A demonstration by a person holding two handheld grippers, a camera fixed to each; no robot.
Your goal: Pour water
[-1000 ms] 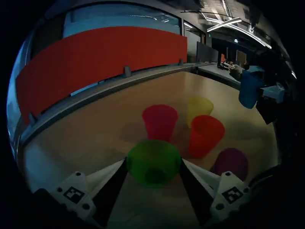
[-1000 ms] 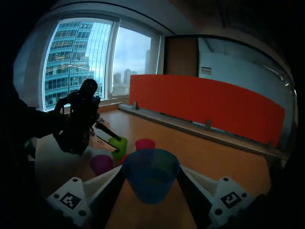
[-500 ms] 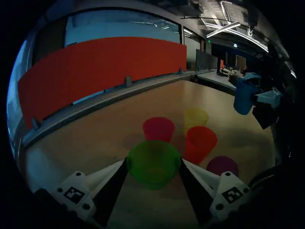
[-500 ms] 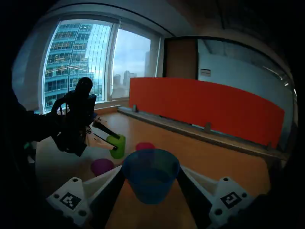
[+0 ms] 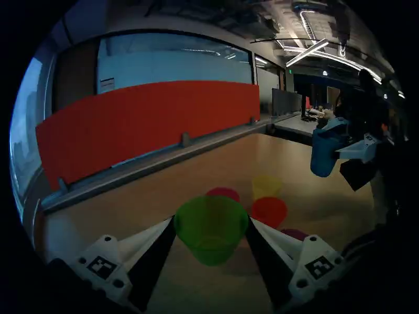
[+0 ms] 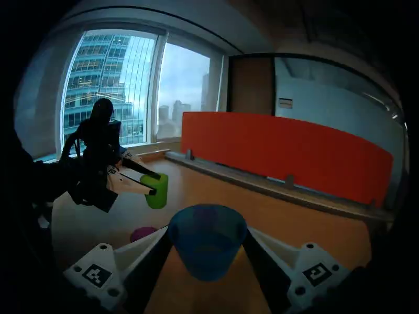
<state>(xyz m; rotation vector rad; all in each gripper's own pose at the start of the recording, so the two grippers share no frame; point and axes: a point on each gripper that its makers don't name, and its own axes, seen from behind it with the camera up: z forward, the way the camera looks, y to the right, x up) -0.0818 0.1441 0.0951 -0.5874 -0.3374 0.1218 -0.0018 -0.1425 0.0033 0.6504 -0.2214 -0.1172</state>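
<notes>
My left gripper (image 5: pixel 210 235) is shut on a green cup (image 5: pixel 210 234), held upright above the wooden table (image 5: pixel 173 178). The right gripper view shows that same green cup (image 6: pixel 155 190) lifted well off the table at the left. My right gripper (image 6: pixel 207 251) is shut on a blue cup (image 6: pixel 207 246) with water in it, also raised. In the left gripper view the blue cup (image 5: pixel 324 153) hangs at the far right. Below the green cup stand a pink cup (image 5: pixel 223 194), a yellow cup (image 5: pixel 266 186), an orange cup (image 5: pixel 269 211) and a purple cup (image 5: pixel 296 234).
A red partition (image 5: pixel 152 123) with a grey rail runs along the table's far edge. Large windows (image 6: pixel 110 89) lie behind the left gripper. The purple cup (image 6: pixel 142 233) sits on the table below the green one.
Both grippers have risen with their cups. The green cup came off the table, and the standing cups have dropped lower in the left gripper view.
</notes>
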